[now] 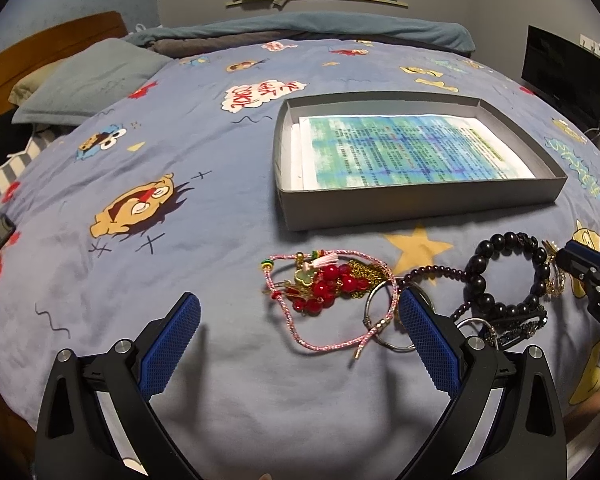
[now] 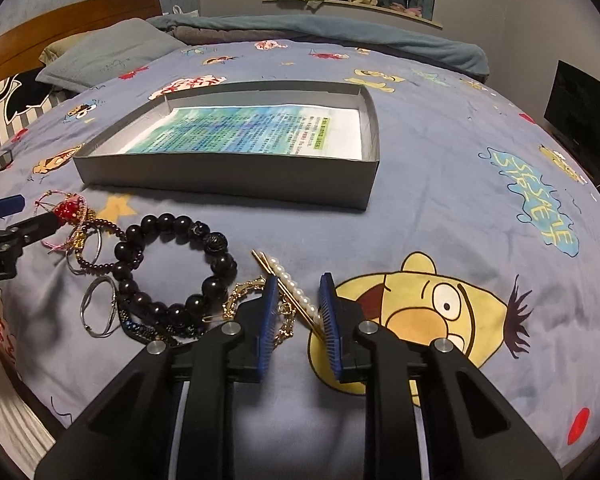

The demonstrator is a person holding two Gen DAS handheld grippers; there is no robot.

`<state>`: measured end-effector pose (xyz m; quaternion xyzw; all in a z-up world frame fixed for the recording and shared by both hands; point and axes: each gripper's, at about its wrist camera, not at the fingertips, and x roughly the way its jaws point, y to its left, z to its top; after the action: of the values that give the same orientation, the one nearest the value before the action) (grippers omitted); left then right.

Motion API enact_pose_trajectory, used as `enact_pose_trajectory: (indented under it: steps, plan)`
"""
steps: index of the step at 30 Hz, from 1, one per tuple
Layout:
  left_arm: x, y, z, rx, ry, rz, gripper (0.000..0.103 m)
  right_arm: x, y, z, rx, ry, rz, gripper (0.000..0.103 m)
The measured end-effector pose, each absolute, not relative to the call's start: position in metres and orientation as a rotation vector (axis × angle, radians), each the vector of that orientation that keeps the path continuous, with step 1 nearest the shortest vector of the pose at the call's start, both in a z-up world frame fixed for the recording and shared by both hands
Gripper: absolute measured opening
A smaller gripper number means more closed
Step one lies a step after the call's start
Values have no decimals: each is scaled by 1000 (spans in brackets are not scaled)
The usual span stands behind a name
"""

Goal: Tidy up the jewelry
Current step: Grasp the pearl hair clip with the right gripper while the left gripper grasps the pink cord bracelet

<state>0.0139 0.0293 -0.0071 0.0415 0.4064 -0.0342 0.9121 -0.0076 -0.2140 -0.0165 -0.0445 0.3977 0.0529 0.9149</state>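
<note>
Blue-padded fingers of the right gripper [image 2: 298,312] sit low over the bedspread [image 2: 440,200], jaws narrowed with a small gap, and a pearl hair clip [image 2: 290,282] runs slantwise between the pads; whether they press it cannot be told. Just left of that clip lies a gold chain [image 2: 242,300], partly behind the left pad. Next to it is a black bead bracelet [image 2: 176,268], a ring of large dark beads lying flat, with a dark sparkly clip [image 2: 148,330] under its near side and thin silver hoops [image 2: 98,312] to its left. A string of small purple beads [image 1: 424,272] trails from the bracelet toward the red bead cluster [image 1: 332,284], which is tangled with a pink braided cord [image 1: 320,336].

The left gripper [image 1: 300,332] hovers above that cord with its jaws spread wide, holding nothing; the cord's loop lies between the pads.

Beyond the jewelry pile, toward the far side of the bed, stands a shallow grey box [image 1: 420,204], a printed sheet [image 1: 404,148] flat on its bottom. A grey pillow [image 1: 88,80] rests by the wooden headboard [image 1: 52,36] at the far left corner.
</note>
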Motion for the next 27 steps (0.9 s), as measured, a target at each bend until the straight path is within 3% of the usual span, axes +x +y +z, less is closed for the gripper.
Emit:
enact_pose_trajectory:
  steps: [9, 12, 20, 21, 24, 27]
  plan:
    - [16, 43, -6, 58, 850, -85, 98, -2, -210, -27, -136, 860, 120, 20]
    - [17, 47, -6, 51, 856, -89, 98, -3, -218, -21, -66, 855, 143, 6]
    - [17, 57, -12, 14, 888, -122, 93, -10, -228, -8, -8, 802, 140, 6]
    - [17, 58, -13, 2, 891, -132, 91, -12, -230, -7, -8, 796, 136, 6]
    - [17, 58, -16, -12, 909, -167, 63, -12, -233, -8, 12, 806, 144, 6]
    - [17, 55, -20, 2, 924, -190, 46, -13, -235, -4, 15, 788, 136, 6]
